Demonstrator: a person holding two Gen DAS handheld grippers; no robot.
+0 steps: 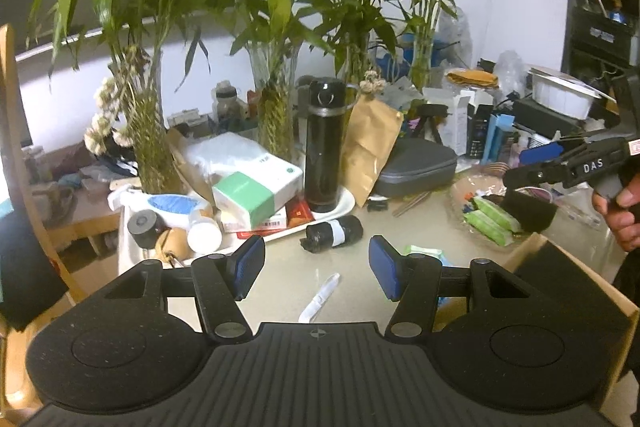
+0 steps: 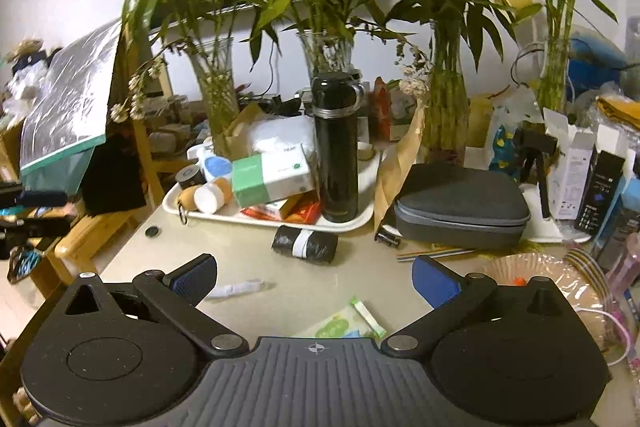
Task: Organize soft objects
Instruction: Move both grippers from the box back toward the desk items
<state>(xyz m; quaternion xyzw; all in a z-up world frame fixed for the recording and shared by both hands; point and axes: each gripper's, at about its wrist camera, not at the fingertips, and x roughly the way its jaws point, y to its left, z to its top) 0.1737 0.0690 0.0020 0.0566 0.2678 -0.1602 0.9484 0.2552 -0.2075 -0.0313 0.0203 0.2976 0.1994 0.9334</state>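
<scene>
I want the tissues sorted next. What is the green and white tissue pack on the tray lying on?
The tissue pack lies on red and orange packets in the white tray. Anything further beneath it is covered.

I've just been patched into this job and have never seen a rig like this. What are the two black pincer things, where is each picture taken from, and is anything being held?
No robot here: a person holds a two-finger gripper in each hand, each carrying a forward-looking fisheye camera. One picture looks along the left gripper, the other along the right gripper. Both are open and hold nothing. On the beige tabletop lie a black roll with a white band, a small green-and-white soft packet and a crumpled white wrapper. Behind stands a tall black flask on a white tray, with a grey zip case to its right.
</scene>
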